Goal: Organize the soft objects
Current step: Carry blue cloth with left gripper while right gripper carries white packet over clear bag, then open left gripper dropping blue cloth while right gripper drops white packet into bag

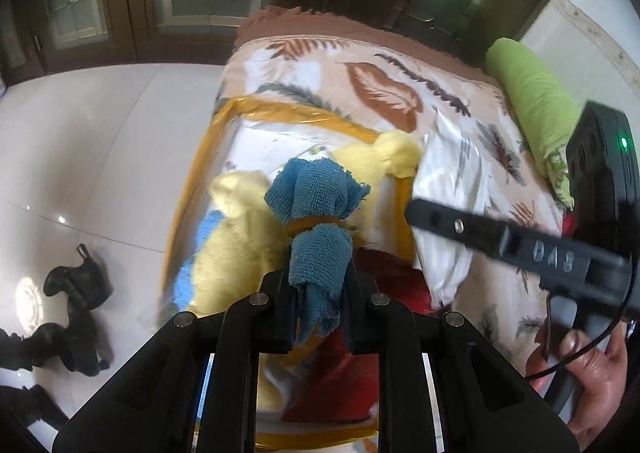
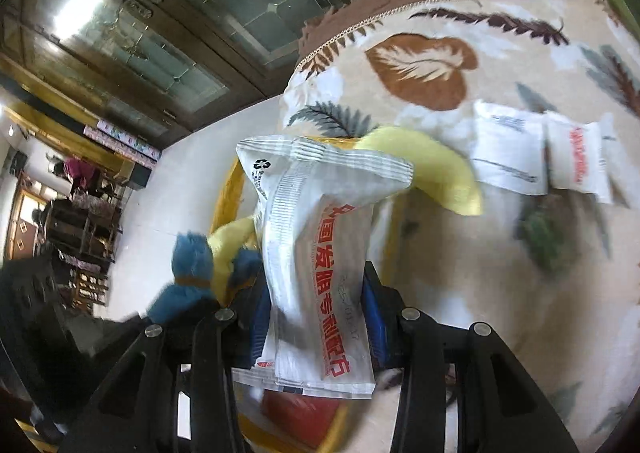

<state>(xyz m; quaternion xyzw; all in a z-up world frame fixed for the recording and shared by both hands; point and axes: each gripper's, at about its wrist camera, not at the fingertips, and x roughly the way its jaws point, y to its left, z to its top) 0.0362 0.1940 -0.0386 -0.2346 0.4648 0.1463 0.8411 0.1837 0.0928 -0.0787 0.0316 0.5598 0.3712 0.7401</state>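
Upright in the left gripper (image 1: 320, 285), a blue towel roll (image 1: 316, 221) bound with a yellow band points away over the yellow-rimmed bag (image 1: 224, 125). Beside that bag, the right gripper (image 2: 316, 317) pinches a white packet (image 2: 320, 253) lengthwise, red lettering facing up.

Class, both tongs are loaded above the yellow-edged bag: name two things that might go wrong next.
1. The left tongs pinch the blue cloth roll only at its lower end; it may flop or slip out.
2. The right tongs hold a white packet close beside the cloth roll above the yellow-edged bag, so the tools may collide.
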